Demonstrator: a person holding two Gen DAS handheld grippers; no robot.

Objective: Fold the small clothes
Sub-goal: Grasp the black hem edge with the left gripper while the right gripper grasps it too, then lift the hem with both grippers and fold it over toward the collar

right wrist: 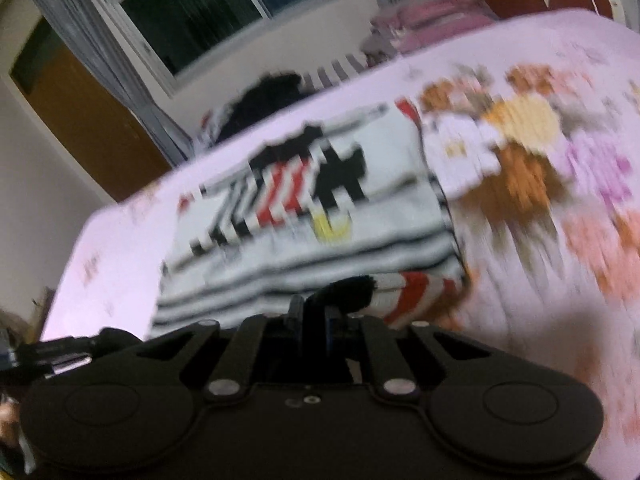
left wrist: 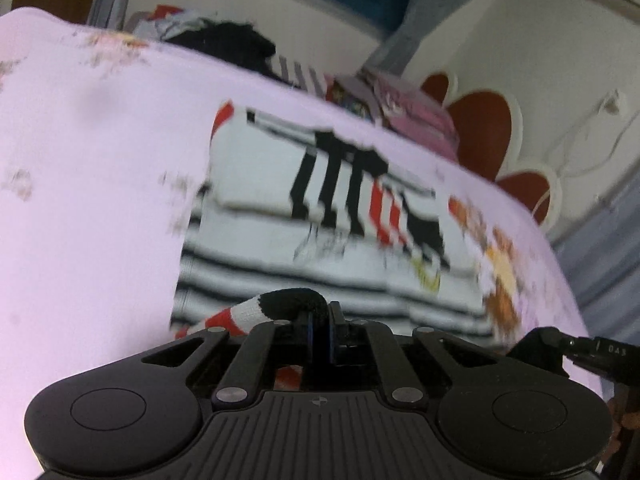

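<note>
Pink bed [left wrist: 88,184] carries shirt [left wrist: 328,236], partly folded; my left tool [left wrist: 320,320] and right tool [right wrist: 316,316] each pinch near hem, lifted; next fold pending, clothes pile [left wrist: 224,40] behind still unfolded

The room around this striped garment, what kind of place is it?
Most likely a bedroom: the white striped garment lies on a pink floral bedsheet, with a red-and-white padded headboard behind and a curtained window.
</note>
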